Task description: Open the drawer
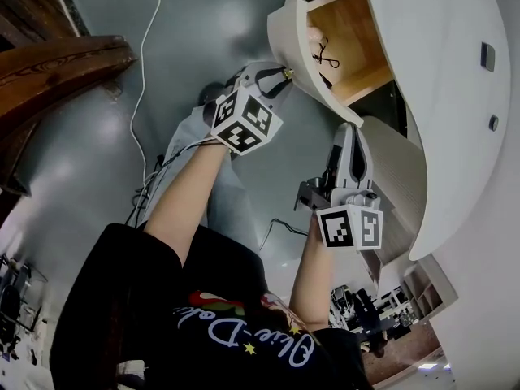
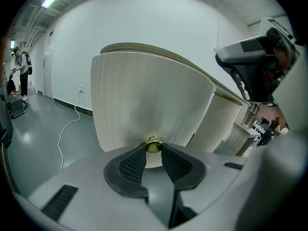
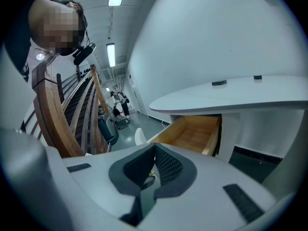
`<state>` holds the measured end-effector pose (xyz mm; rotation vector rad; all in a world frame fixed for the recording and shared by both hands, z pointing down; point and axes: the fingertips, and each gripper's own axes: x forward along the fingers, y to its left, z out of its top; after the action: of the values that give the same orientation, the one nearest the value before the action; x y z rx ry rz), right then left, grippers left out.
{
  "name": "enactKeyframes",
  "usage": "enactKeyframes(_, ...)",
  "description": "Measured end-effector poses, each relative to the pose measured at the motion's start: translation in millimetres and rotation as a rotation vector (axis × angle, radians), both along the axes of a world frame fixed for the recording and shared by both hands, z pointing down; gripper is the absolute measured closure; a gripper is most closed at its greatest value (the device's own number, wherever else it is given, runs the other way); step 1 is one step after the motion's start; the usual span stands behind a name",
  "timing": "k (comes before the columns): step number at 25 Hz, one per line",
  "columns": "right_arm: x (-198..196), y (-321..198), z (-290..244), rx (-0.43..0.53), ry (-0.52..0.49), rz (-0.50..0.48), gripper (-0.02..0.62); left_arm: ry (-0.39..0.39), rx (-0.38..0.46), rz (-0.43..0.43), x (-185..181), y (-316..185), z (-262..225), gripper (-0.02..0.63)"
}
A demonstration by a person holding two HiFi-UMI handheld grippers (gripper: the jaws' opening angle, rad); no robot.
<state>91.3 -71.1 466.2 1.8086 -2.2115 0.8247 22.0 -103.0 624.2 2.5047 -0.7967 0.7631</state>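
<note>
One drawer (image 1: pixel 357 39) stood well out of the curved white cabinet (image 1: pixel 463 96) at one o'clock in the head view. Its bare wooden inside was exposed, and a small black wiry item (image 1: pixel 325 54) that I could not identify lay in it. At the seven o'clock edge of its ribbed white front sat a brass knob (image 1: pixel 286 73). The left gripper (image 1: pixel 280 76) had its pads clamped on either side of that knob, pinching it at the very tips, as the left gripper view showed plainly. The knob looked like the only purchase on that smooth front, which would explain the narrow tip grip. The left forearm rose from six o'clock, extended towards the drawer, with the marker cube facing the camera.

At four o'clock from the knob, the right gripper (image 1: pixel 351 136) pointed up beside a lower ribbed front (image 1: pixel 402 185), its jaws closed tip to tip on nothing. It appeared to be idle, held clear of the drawer's path. With the interior so far exposed, the opening seemed largely done.
</note>
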Motion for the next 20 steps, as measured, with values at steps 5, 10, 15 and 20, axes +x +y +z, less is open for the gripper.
enactKeyframes(5, -2, -1, -3, 0.003, -0.004, -0.008, 0.594, -0.003, -0.005, -0.005, -2, 2, 0, 0.509)
enactKeyframes(10, -1, 2, -2, 0.001, -0.003, -0.013, 0.594, -0.008, -0.008, -0.011, -5, 6, 2, 0.509)
enactKeyframes(15, -6, 3, -4, 0.001, -0.006, -0.022, 0.594, -0.012, -0.013, -0.017, -10, 9, 1, 0.509)
enactKeyframes(20, -10, 4, -5, 0.000, -0.006, -0.029, 0.594, -0.011, -0.017, -0.020, -15, 14, 2, 0.509)
